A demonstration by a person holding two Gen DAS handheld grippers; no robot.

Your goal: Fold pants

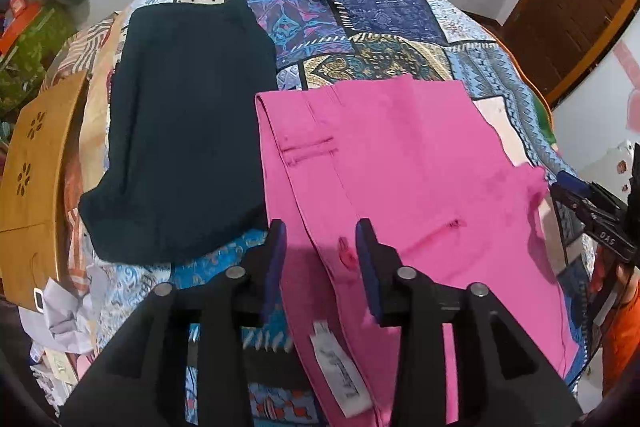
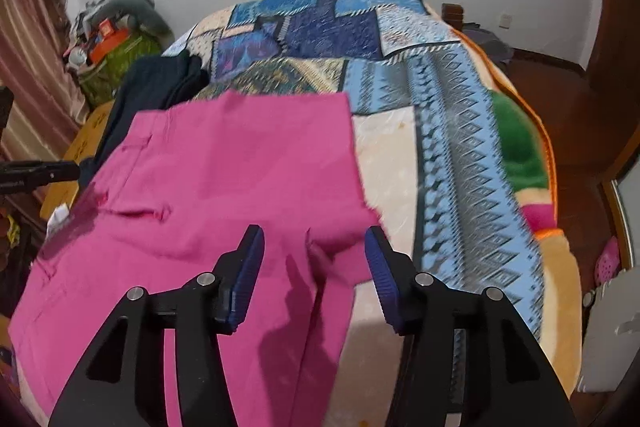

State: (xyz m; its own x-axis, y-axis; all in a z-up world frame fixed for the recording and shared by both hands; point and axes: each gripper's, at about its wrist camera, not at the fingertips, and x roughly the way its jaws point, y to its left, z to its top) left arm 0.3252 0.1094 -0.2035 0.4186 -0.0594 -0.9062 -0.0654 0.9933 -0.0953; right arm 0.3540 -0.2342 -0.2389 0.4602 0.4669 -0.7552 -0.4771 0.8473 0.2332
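Observation:
Pink pants point(image 1: 384, 163) lie folded on the patchwork bedspread point(image 1: 360, 7), waistband and white label point(image 1: 340, 375) toward me. My left gripper point(image 1: 320, 247) is open just above their near left edge, holding nothing. My right gripper point(image 2: 314, 255) is open above the pants point(image 2: 224, 179), over their right edge, also empty. In the left wrist view the right gripper point(image 1: 592, 203) shows at the far right beside the pants. In the right wrist view the left gripper's tip point(image 2: 40, 173) shows at the left edge.
A folded dark garment point(image 1: 184, 123) lies left of the pink pants; it also shows in the right wrist view point(image 2: 152, 87). A wooden tray point(image 1: 36, 167) and crumpled paper point(image 1: 68, 315) sit at the bed's left side. A cluttered green bin point(image 2: 116, 55) stands by the wall.

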